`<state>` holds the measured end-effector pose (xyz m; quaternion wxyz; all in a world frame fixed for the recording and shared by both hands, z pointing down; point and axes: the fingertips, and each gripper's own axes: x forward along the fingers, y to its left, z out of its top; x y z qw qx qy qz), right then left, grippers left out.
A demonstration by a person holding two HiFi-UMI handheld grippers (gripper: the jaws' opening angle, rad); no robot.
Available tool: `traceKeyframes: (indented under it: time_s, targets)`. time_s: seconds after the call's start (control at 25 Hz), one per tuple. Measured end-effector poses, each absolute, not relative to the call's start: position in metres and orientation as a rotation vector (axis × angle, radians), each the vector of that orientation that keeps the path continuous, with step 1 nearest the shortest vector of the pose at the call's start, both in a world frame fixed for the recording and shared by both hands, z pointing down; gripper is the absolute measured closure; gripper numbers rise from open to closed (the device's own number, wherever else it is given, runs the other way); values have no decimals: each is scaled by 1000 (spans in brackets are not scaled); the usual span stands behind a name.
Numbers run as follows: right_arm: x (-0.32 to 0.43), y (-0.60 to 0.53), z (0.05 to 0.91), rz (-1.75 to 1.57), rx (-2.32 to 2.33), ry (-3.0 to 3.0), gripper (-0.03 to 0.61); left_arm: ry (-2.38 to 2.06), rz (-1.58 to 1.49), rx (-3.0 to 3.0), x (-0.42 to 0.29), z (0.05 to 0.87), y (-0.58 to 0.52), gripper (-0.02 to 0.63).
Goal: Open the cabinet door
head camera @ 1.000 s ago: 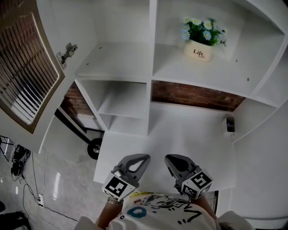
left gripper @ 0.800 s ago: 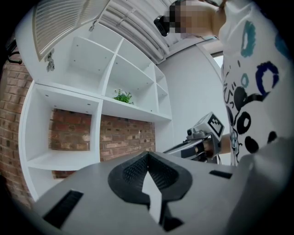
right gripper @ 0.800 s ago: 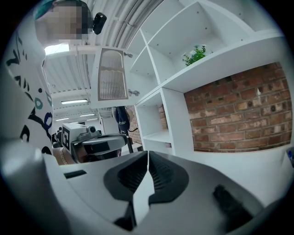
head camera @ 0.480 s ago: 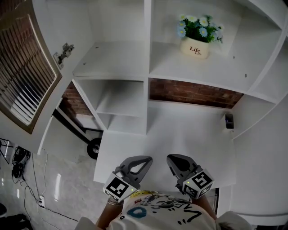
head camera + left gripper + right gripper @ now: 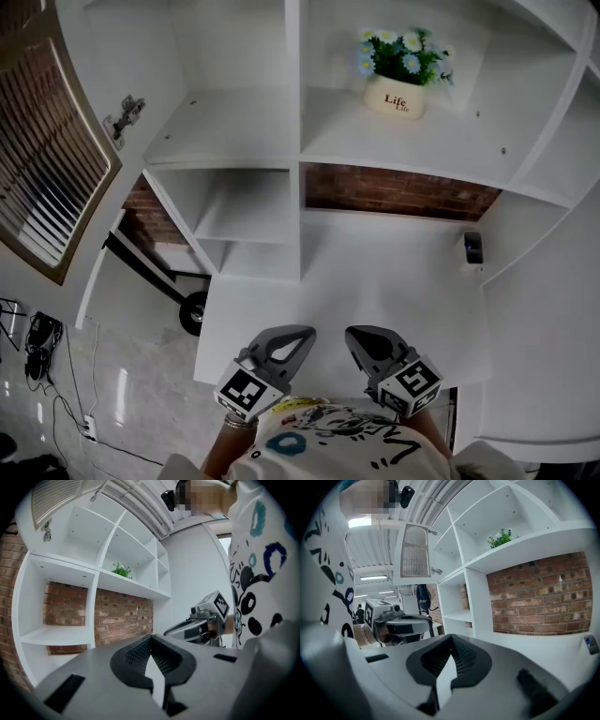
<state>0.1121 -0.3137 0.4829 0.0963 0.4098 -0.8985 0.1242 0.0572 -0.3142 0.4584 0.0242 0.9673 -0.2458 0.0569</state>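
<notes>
The cabinet door (image 5: 47, 159), a slatted panel in a wooden frame, stands swung wide open at the far left, its hinge (image 5: 124, 111) bare on the white cabinet side. In the right gripper view the door (image 5: 415, 552) hangs open beside the shelves. My left gripper (image 5: 298, 335) and right gripper (image 5: 356, 335) rest side by side close to my body, over the desk's near edge, far from the door. Both are shut with nothing between the jaws. The left gripper (image 5: 151, 637) and right gripper (image 5: 451, 637) point at the brick-backed shelving.
A white desk (image 5: 375, 281) lies under open white shelves. A flower pot (image 5: 394, 94) stands on the upper right shelf. A small dark device (image 5: 472, 247) sits at the desk's right back corner. A cart wheel (image 5: 192, 314) and cables lie on the floor at the left.
The head view has drifted, so the shelves and pot sit a little further left. Both grippers stay in place, shut and holding nothing.
</notes>
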Motion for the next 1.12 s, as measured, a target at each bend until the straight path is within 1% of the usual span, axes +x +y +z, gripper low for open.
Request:
traceKeyframes:
  time_s: [1.12]
  targets:
    - [114,-313,483,381,1199,-2683,552,-722,251,2951,66,473,-314,600]
